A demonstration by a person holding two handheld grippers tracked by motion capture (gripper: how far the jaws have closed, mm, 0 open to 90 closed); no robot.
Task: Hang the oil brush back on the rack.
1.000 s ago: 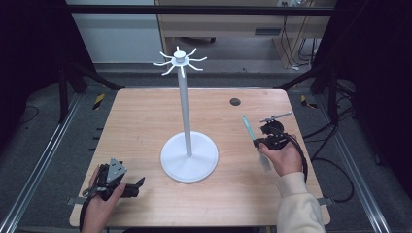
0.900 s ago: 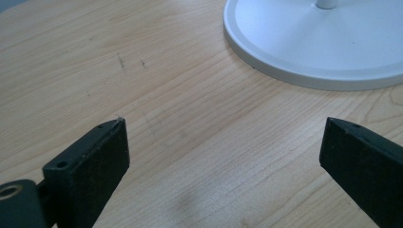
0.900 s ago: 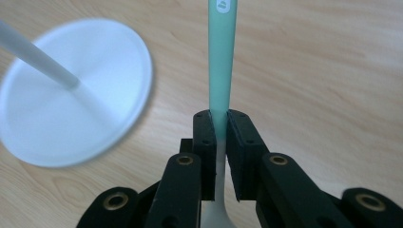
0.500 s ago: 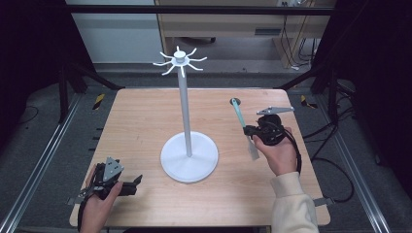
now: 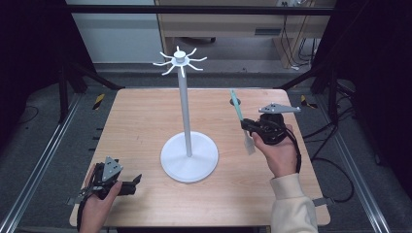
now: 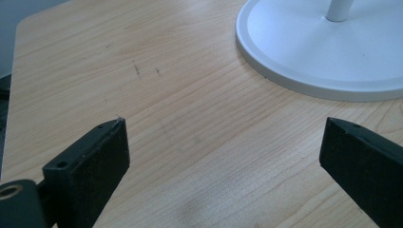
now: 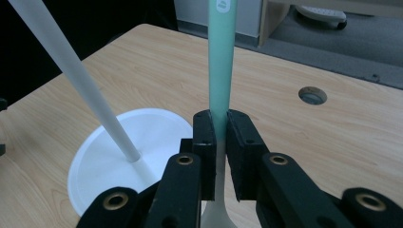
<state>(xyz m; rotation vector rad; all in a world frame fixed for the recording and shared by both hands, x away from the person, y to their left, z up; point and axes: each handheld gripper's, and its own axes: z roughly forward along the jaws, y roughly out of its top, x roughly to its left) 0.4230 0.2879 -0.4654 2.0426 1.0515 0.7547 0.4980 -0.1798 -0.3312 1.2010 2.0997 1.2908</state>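
A small white mark on the green handle (image 7: 222,52) is too blurred to read.

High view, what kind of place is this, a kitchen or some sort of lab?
Probably a lab or test workspace, not a kitchen: a bare wooden table stands inside a black metal frame, cables trail on the grey floor behind it, and a white hook stand stands alone.

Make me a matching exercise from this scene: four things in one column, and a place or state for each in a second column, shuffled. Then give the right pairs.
Things:
1. spatula
2. white stand
3. left tongs
4. round hole

States or places:
A. open over bare wood near the table's front
B. stands at the middle of the table
C. clamped in the right tongs, green handle up
D. set in the tabletop near its far edge

Pairs: 1-C, 2-B, 3-A, 4-D
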